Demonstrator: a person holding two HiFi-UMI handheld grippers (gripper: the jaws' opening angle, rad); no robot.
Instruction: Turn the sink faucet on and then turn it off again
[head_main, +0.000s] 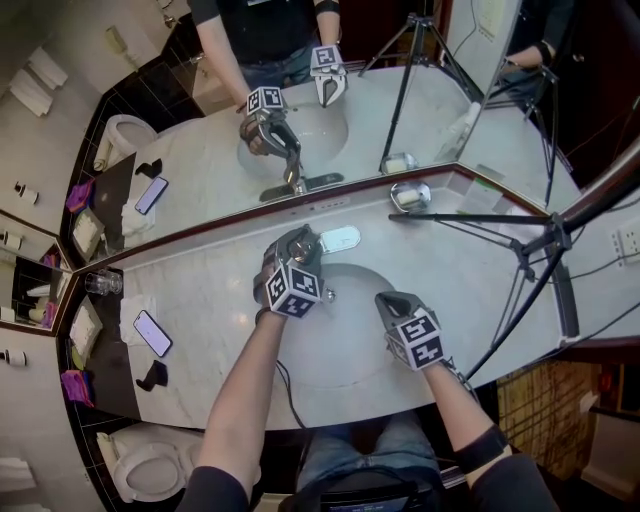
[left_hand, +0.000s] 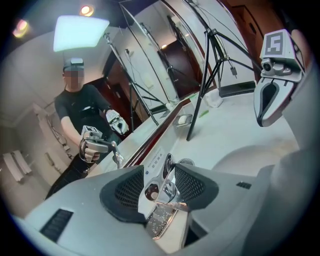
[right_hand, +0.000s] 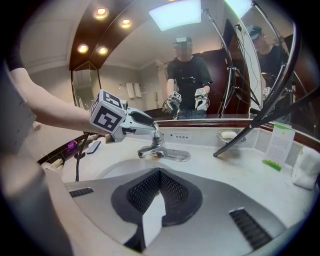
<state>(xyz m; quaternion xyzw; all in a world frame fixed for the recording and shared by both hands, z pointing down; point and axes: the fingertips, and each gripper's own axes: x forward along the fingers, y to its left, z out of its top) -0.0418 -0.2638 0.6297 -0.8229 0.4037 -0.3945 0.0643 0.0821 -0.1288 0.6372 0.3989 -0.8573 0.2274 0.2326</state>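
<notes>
The chrome faucet (head_main: 340, 238) stands behind the oval sink basin (head_main: 350, 340) in the white marble counter. My left gripper (head_main: 298, 243) is over the faucet and stands open with the lever handle (left_hand: 168, 186) between its jaws. The right pad (left_hand: 192, 184) lies against the lever, and a small gap shows at the left pad. No water runs from the spout (right_hand: 142, 151). My right gripper (head_main: 392, 300) hovers over the basin's right side, shut with nothing in it. From there the left gripper (right_hand: 152, 125) shows at the top of the faucet (right_hand: 165, 152).
A black tripod (head_main: 520, 250) stands on the counter at the right, with a soap dish (head_main: 410, 195) by the mirror (head_main: 300, 130). A phone (head_main: 152, 332) and a glass (head_main: 103, 283) sit at the left. A green and white card (right_hand: 280, 145) stands at the far right.
</notes>
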